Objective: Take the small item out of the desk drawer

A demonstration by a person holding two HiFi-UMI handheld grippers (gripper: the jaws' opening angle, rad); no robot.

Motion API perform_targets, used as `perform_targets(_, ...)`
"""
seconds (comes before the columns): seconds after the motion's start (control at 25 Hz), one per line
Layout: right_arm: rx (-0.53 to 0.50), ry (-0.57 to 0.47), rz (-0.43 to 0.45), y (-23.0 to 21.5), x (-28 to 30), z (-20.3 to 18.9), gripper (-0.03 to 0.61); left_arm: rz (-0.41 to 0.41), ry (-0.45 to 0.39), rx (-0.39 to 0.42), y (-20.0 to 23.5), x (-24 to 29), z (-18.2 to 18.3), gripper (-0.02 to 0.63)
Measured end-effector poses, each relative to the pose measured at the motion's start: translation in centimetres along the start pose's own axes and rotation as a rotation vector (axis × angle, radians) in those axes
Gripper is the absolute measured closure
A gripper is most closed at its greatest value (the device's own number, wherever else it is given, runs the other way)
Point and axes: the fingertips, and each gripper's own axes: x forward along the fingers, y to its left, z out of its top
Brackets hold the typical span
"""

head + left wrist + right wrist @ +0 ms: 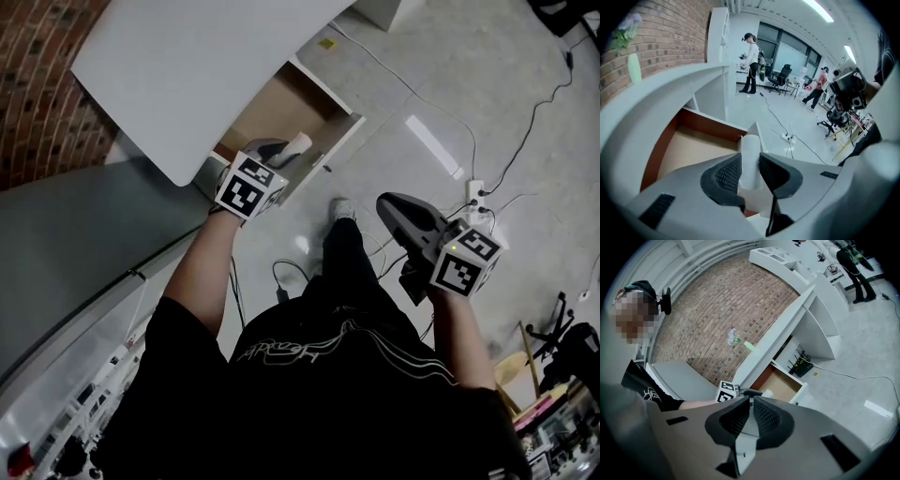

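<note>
The desk drawer [339, 141] stands pulled out, its brown floor [693, 145] bare where it shows. My left gripper [286, 150] hangs over the drawer's front part, shut on a small white cylinder [298, 143]. In the left gripper view the cylinder [750, 143] stands upright with both ribbed pads of the left gripper [750, 164] pressed against its sides. My right gripper [384, 202] is held off to the right above the floor, away from the drawer. Its jaws [751, 401] are together with nothing between them. From there the drawer [783, 383] and the cylinder [767, 393] show beyond.
The white desk top [187, 66] overhangs the drawer's back. A grey counter [75, 244] lies at the left, a brick wall [37, 84] behind it. Cables and a power strip [474, 192] lie on the floor at right. The person's shoe [342, 208] stands below the drawer.
</note>
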Motion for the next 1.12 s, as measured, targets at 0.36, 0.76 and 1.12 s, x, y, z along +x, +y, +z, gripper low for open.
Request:
perform_targets(0.36,-0.096,-0.079,0.031,8.0,-4.7,-0.1,0.523,0.018,-0.243,-0.101,-7.6,-12.2,4.9,0.477)
perform_targets(0.76,-0.263,-0.12,0.042,19.4,-9.9,-2.8,0.523,-0.062,-0.511,-0.227,-19.2,-28.9,6.9,0.477)
perform_targets(1.12,-0.417,-0.209,0.14,28.8,-14.2,-4.3,0.523,-0.145,-0.706,-0.245,-27.9,-38.7,8.2,0.478)
